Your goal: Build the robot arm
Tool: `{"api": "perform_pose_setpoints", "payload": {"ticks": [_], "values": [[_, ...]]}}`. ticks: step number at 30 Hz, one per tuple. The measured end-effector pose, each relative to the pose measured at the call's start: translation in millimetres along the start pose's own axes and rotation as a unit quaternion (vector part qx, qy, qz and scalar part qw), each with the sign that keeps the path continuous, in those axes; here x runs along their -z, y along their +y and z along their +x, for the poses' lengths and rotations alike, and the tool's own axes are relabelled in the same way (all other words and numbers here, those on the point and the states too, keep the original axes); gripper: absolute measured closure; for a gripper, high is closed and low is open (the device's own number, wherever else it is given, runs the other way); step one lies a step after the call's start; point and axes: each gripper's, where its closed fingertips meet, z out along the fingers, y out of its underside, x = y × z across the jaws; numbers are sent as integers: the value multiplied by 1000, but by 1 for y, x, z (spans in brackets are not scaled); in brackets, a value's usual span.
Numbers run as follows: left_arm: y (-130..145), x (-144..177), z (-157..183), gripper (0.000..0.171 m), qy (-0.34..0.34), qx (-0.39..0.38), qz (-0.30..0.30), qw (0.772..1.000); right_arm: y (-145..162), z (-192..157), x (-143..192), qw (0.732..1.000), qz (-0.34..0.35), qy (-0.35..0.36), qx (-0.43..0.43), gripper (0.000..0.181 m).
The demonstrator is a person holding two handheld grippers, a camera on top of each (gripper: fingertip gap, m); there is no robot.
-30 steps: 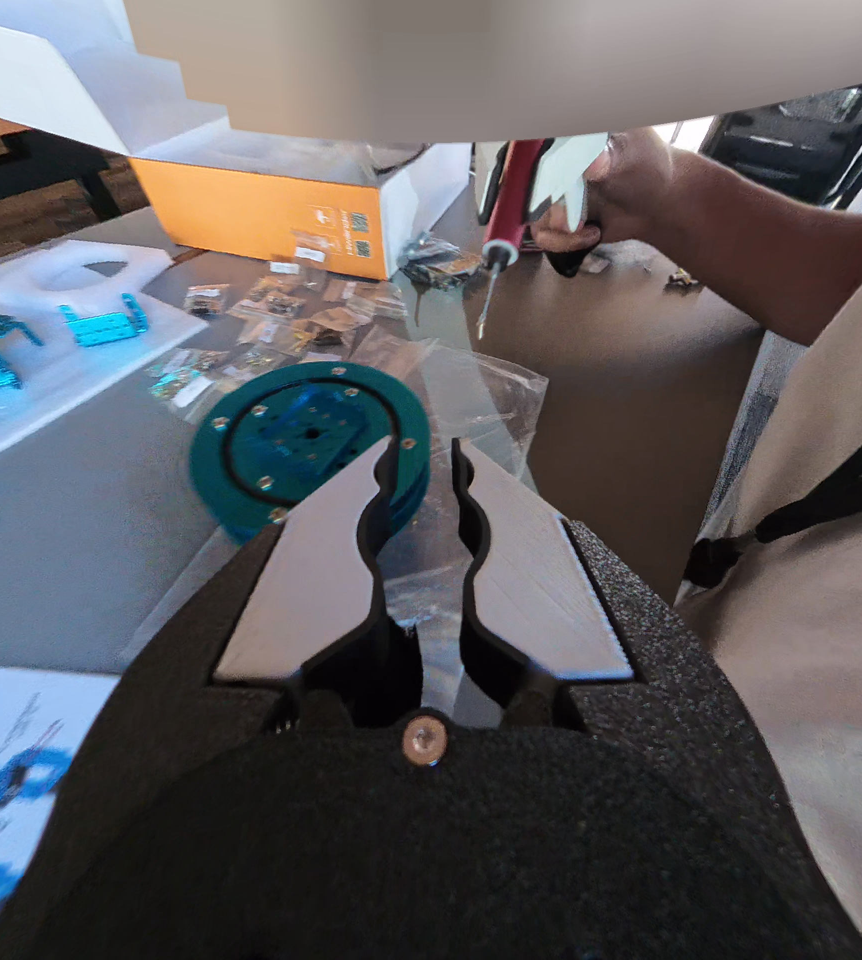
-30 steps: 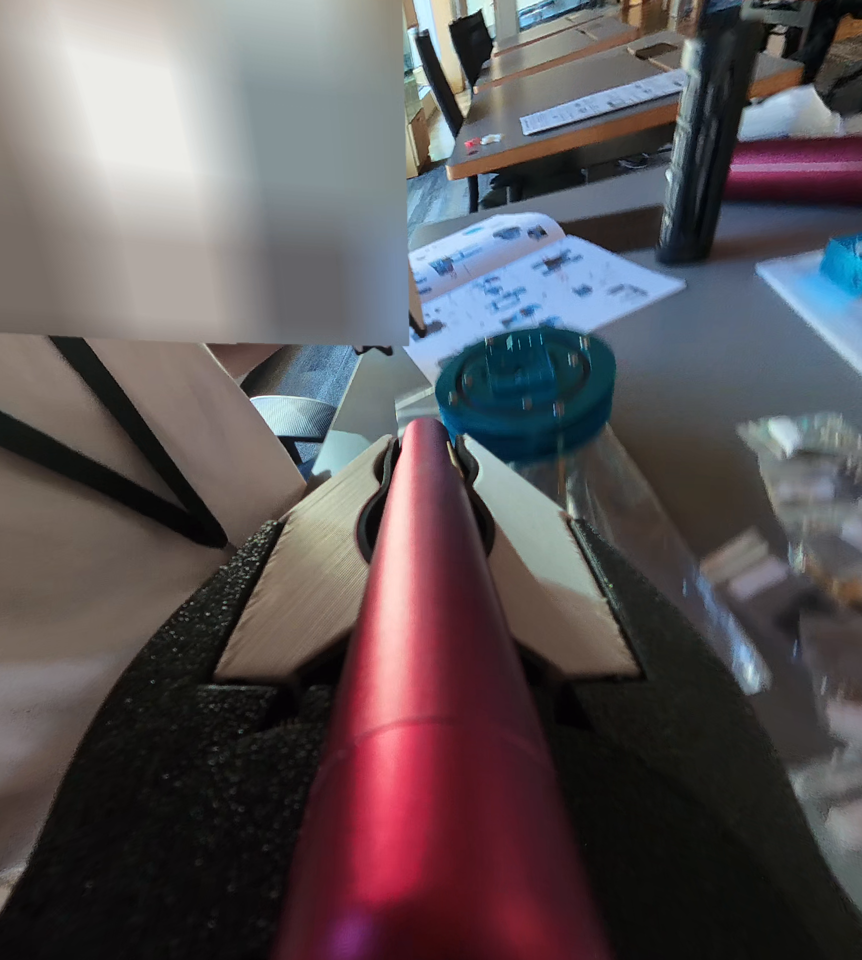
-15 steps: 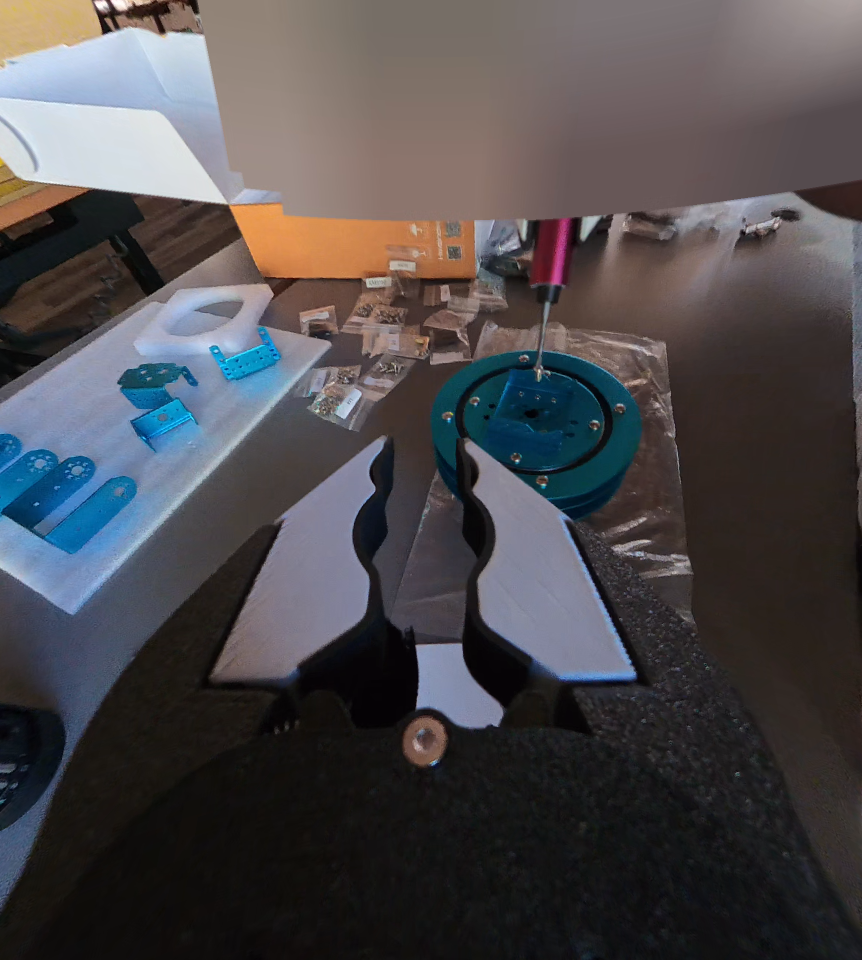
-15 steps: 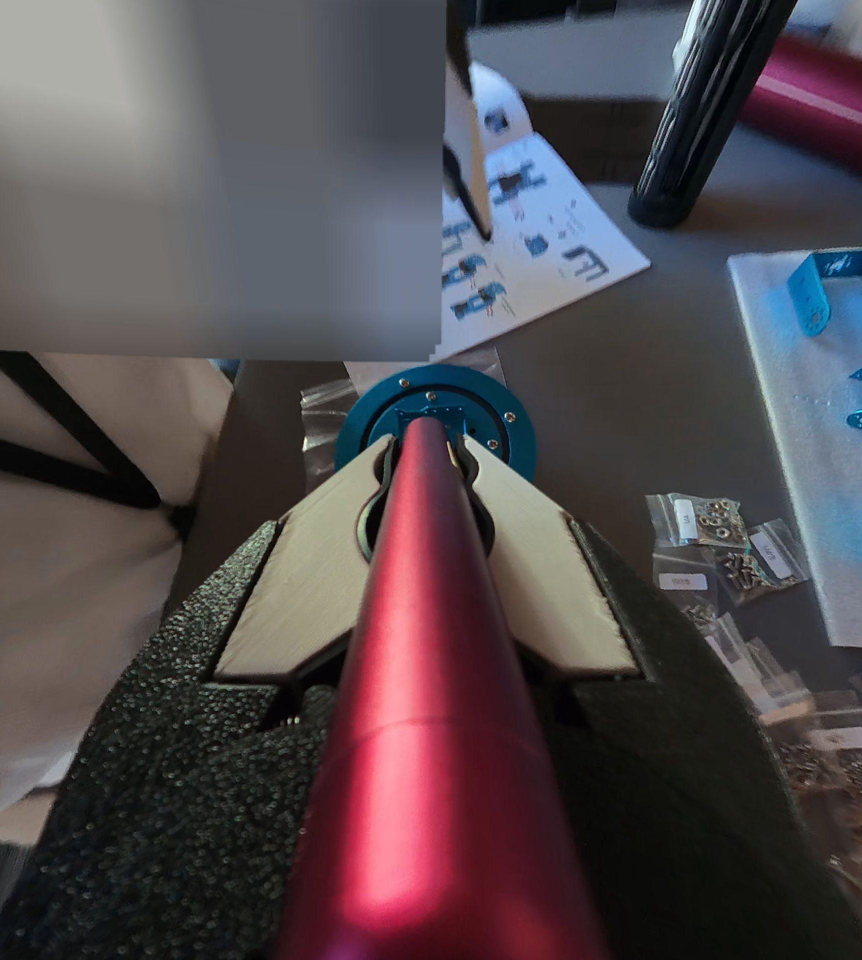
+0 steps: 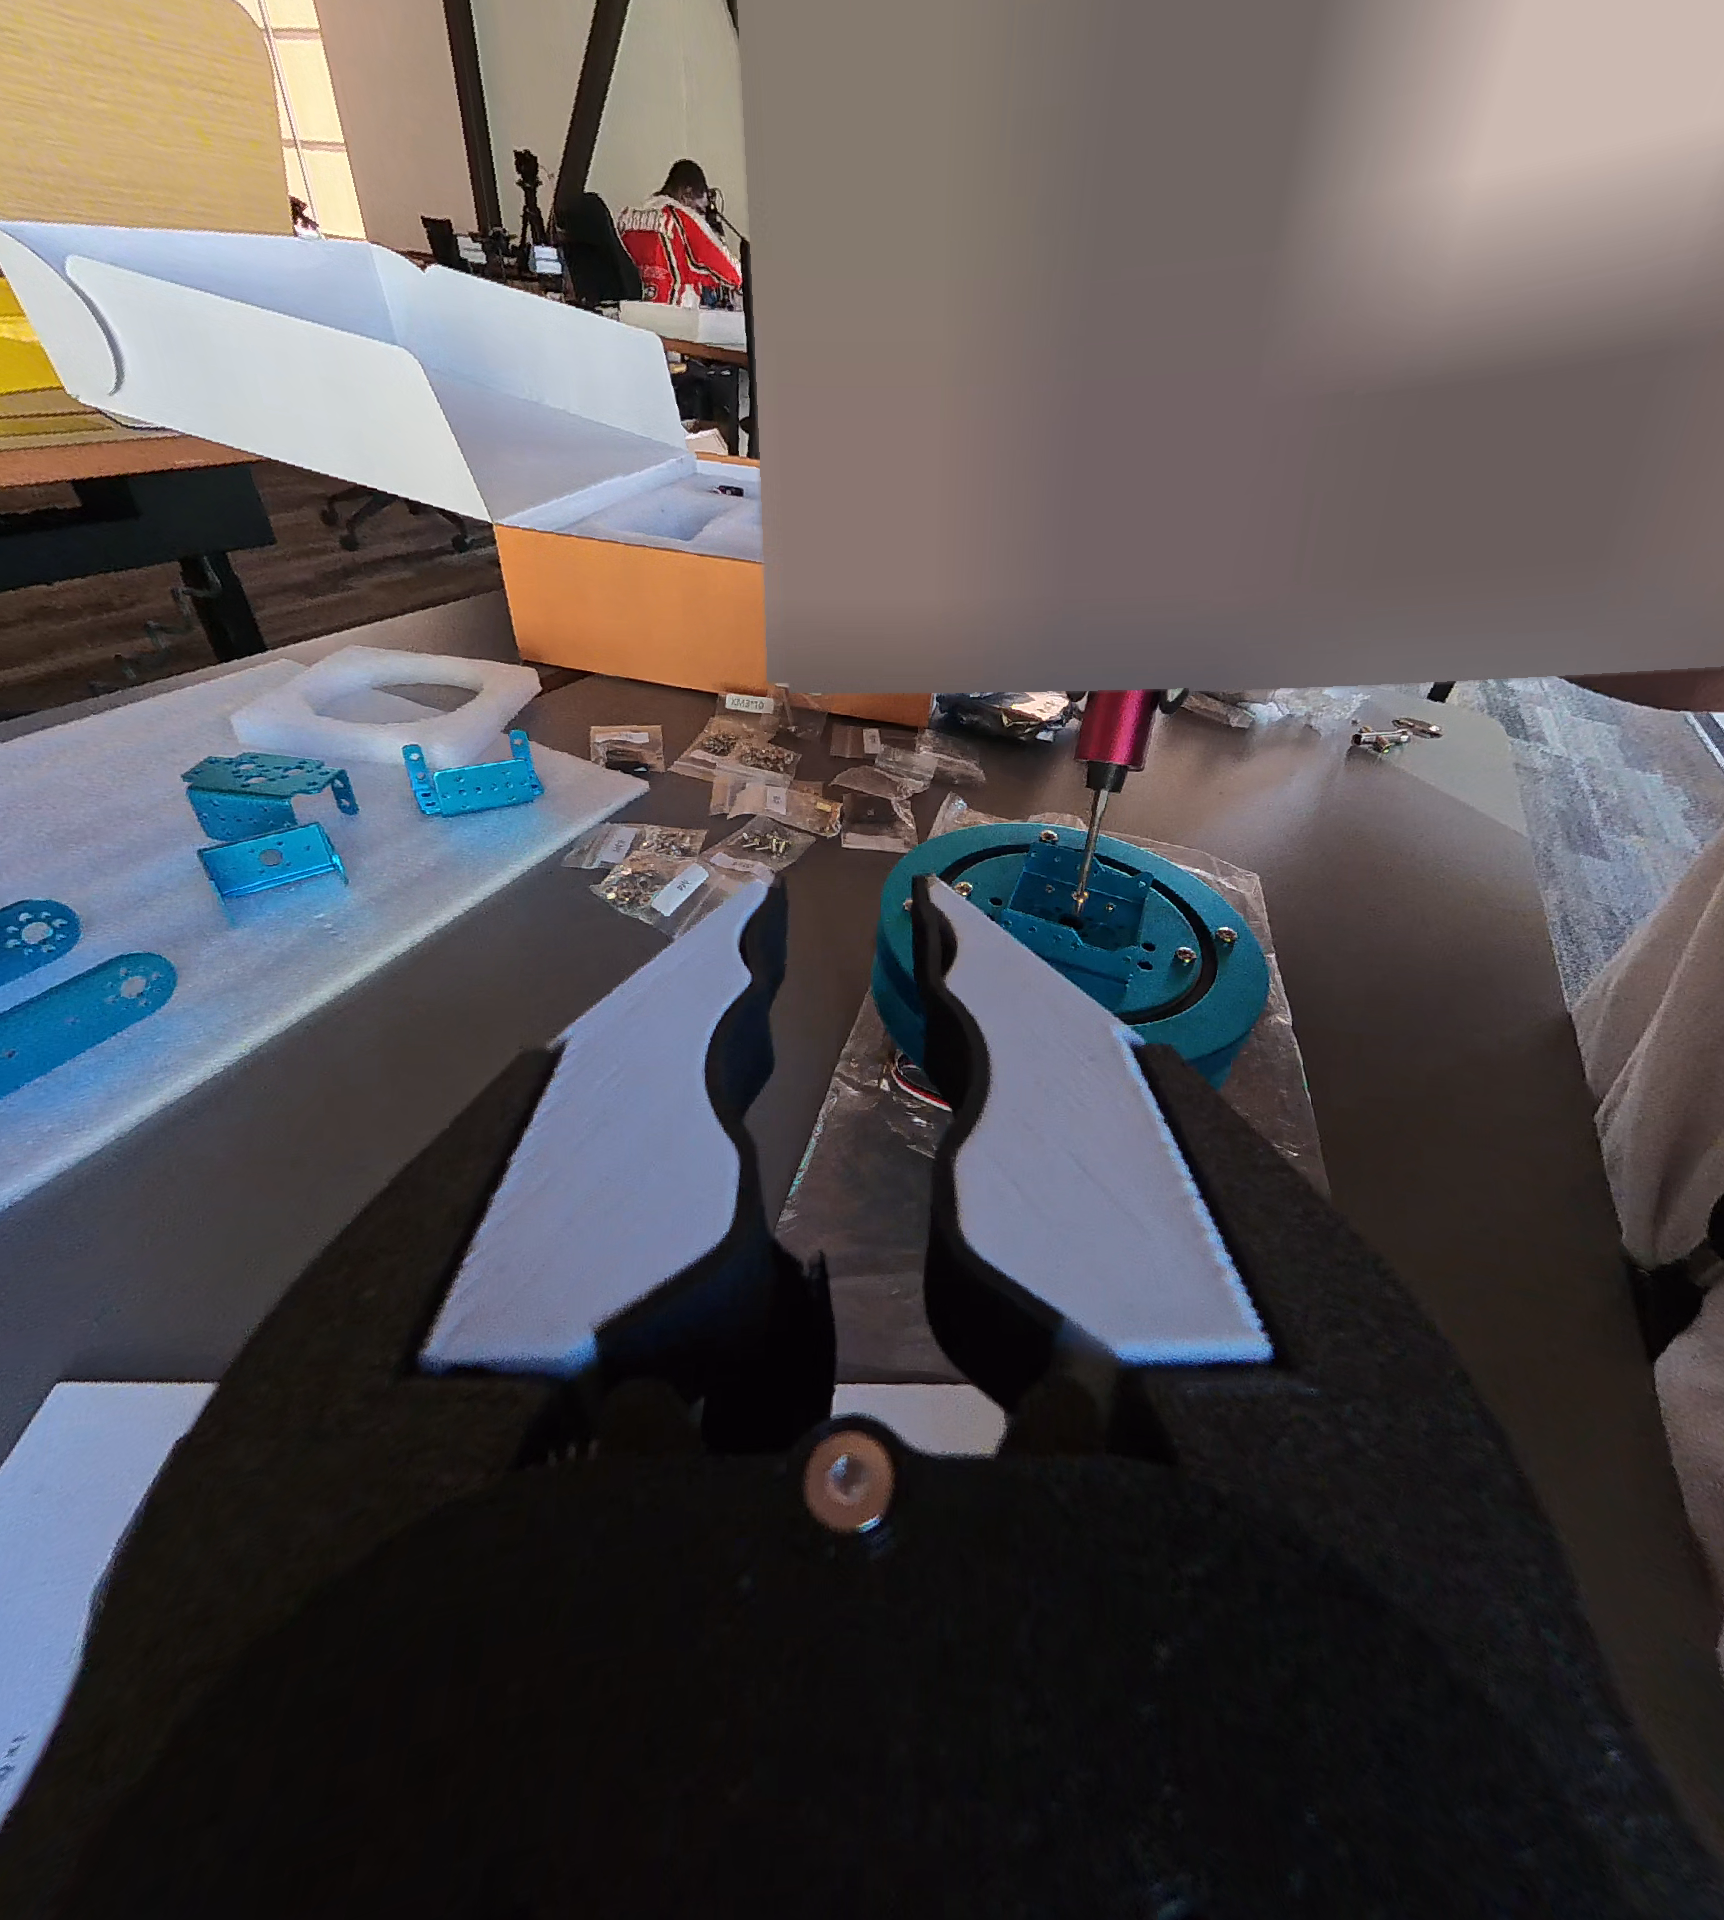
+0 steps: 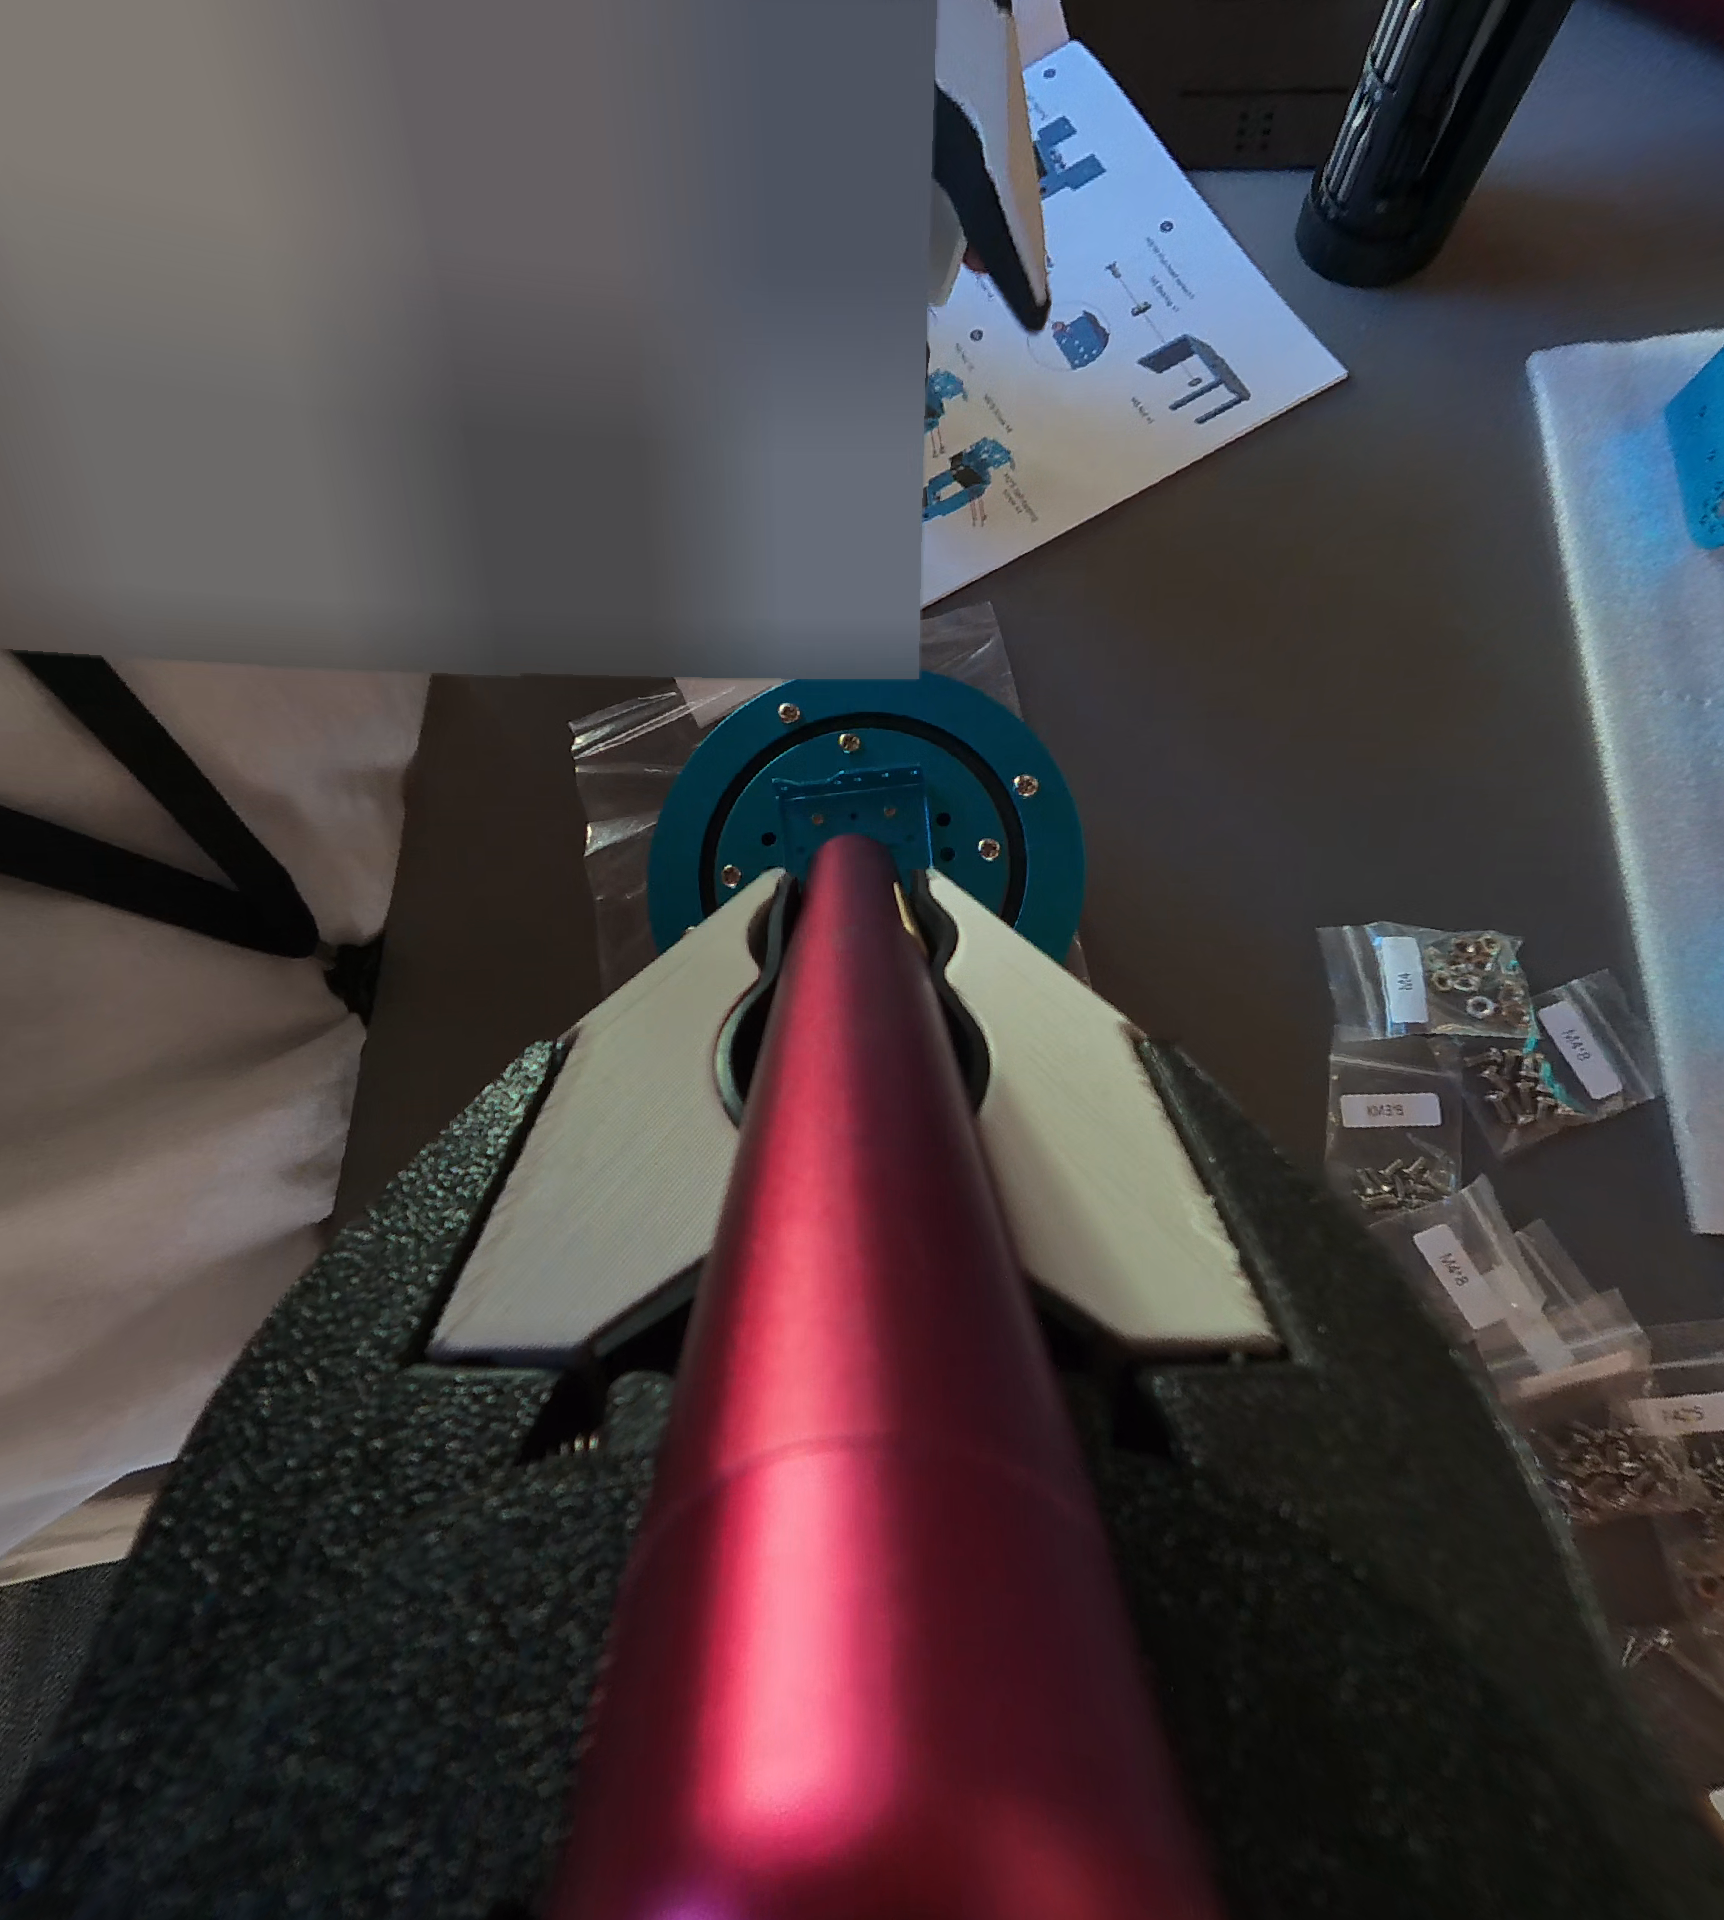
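Note:
My right gripper (image 6: 853, 883) is shut on a red screwdriver (image 6: 868, 1299) that points down at a teal round base (image 6: 1040, 831) with a blue bracket (image 6: 853, 816) on top. In the left wrist view the screwdriver (image 5: 1112, 727) stands upright with its bit tip in the blue bracket (image 5: 1076, 909) on the teal base (image 5: 1206, 997). My left gripper (image 5: 847, 894) is open and empty, just left of and in front of the base, its right fingertip overlapping the base's near left rim. The base rests on a clear plastic bag (image 5: 1284, 1122).
A white foam sheet (image 5: 110, 1091) with several blue brackets (image 5: 266, 800) lies left. Small bags of screws (image 5: 723, 821) sit behind the base, also in the right wrist view (image 6: 1440, 1049). An orange box (image 5: 629, 613), an instruction sheet (image 6: 1128, 343), a black cylinder (image 6: 1388, 156) and a person's light shirt (image 5: 1710, 1039) are around. One gripper's finger ends stand about 12 centimeters off the other's.
The screwdriver swung from held high to upright over the base, and its bit came down into the blue bracket. My left gripper drew back and moved left of the base, staying open.

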Motion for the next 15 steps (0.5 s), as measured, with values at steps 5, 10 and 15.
{"api": "perform_pose_setpoints", "payload": {"ticks": [5,10,15], "values": [[6,-5,3,149,0,-17,-16,1000,0,-1,-2,1000,-5,1,8,158],[9,-7,5,149,-2,-27,-24,999,0,0,-2,1000,-12,7,14,160],[10,-7,8,149,0,-33,-28,999,1,1,-5,999,-22,11,20,160]]}}
